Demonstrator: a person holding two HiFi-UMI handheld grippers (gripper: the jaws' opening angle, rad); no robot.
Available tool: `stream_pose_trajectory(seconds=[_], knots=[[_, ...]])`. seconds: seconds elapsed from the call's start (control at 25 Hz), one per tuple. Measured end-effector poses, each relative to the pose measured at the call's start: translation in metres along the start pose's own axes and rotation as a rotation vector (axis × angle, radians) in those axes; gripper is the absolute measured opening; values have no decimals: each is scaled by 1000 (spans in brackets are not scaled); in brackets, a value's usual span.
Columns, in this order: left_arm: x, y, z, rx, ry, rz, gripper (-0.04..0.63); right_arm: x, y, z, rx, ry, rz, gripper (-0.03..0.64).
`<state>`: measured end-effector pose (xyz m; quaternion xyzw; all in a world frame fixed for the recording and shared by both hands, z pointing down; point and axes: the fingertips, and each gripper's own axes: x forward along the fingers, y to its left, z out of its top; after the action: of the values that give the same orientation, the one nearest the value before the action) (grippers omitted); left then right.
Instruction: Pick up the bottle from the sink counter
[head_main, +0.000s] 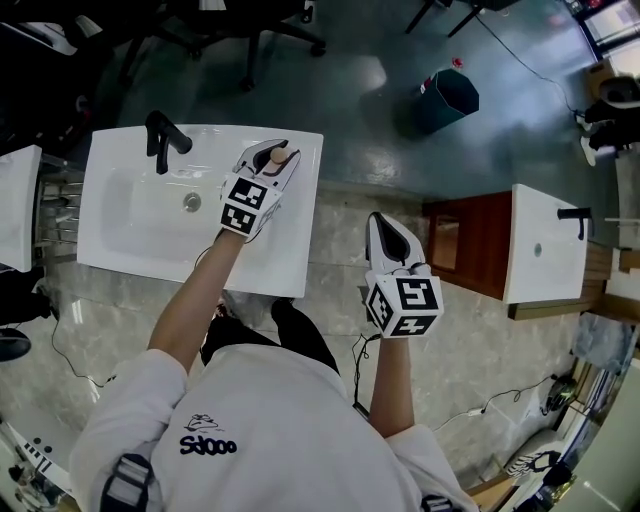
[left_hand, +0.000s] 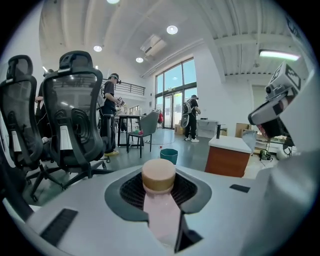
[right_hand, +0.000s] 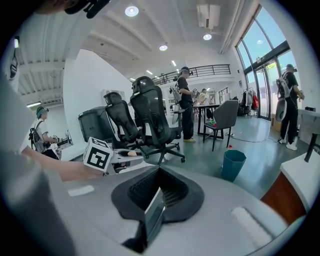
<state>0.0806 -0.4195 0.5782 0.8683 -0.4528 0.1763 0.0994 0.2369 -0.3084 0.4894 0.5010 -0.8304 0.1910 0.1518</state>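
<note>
Clamping the small pale-pink plastic bottle with a tan cap (left_hand: 160, 200) below its cap, over the white sink bench (head_main: 290, 262), the left gripper (head_main: 278, 155) jaws carry something probably light and slippery; the right gripper (head_main: 385, 225) jaws are closed, empty.

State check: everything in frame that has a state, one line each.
Pink bottle with tan cap: capped, clamped lengthwise between the left gripper's jaws.
Left gripper: shut on the bottle, over the white sink counter.
Right gripper: jaws together, empty, off the counter.
Black faucet: no water seen running.
Teal bin: upright.
</note>
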Motion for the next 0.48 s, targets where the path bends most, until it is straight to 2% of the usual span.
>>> stream_pose_trajectory(seconds=[0.48], knots=[[-86,-15,52,24,-84,0,112,-36,38,38,-114,-110,14,9]])
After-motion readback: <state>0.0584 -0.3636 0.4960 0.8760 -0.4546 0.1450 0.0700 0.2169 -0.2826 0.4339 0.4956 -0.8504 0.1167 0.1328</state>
